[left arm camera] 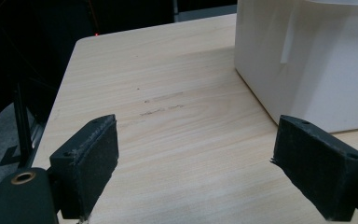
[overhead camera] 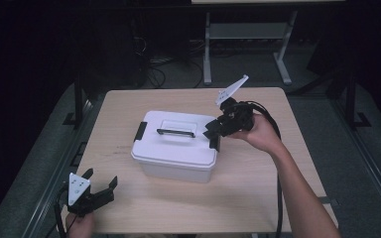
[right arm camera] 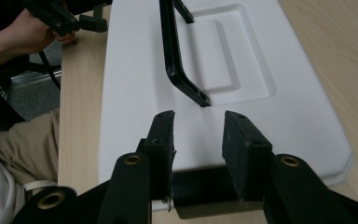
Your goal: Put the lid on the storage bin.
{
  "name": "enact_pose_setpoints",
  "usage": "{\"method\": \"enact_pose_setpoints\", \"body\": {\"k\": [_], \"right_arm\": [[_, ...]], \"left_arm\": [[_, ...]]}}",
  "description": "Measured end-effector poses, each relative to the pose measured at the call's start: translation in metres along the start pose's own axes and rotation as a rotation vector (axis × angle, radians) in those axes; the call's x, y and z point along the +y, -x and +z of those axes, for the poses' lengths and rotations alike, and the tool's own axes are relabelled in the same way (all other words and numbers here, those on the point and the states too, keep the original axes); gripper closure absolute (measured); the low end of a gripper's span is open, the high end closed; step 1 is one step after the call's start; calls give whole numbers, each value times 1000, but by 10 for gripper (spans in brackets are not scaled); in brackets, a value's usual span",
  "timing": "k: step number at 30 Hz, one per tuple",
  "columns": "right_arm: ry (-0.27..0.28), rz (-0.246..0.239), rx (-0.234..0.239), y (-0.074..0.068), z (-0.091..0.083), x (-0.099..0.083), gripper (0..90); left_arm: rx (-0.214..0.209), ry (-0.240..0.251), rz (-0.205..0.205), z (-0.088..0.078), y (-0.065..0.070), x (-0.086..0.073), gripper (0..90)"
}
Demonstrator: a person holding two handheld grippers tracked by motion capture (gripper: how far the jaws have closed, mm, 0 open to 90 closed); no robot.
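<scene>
Right hand-held gripper [right arm camera: 198,140] at the box's latch

Our jaws stand parted, gripping nothing, over the black latch [overhead camera: 214,141] on the white lidded box [overhead camera: 176,146] mid-table [overhead camera: 258,198]; rigid, smooth plastic, likely light — we'd lift by the handle [right arm camera: 179,60]. Left hand-held gripper [overhead camera: 100,183] rests open.

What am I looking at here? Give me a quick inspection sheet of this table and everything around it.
Surface: pale wooden table, a few faint marks.
Job's things: white lidded box, black handle flat, black latch at its left end.
Clutter: nothing seen.
Grippers: left gripper open, near table's front corner; right gripper at the box's right end, jaws apart either side of a black latch.
Cables: black cable beside the right forearm.
Surroundings: dark room, grey table frame behind.
</scene>
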State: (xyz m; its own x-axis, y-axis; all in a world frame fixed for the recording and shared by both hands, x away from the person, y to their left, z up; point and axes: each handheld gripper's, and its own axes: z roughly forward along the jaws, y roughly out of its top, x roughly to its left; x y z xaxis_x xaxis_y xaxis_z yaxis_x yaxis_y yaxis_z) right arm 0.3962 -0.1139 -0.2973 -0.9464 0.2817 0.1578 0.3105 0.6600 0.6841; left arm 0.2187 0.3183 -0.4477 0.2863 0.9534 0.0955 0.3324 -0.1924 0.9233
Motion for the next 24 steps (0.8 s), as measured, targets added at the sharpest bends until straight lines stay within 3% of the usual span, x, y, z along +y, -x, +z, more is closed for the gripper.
{"method": "enact_pose_setpoints", "body": {"k": [24], "right_arm": [[19, 57, -43, 1, -19, -32, 540]], "left_arm": [[5, 4, 2, -1, 0, 0, 130]]}}
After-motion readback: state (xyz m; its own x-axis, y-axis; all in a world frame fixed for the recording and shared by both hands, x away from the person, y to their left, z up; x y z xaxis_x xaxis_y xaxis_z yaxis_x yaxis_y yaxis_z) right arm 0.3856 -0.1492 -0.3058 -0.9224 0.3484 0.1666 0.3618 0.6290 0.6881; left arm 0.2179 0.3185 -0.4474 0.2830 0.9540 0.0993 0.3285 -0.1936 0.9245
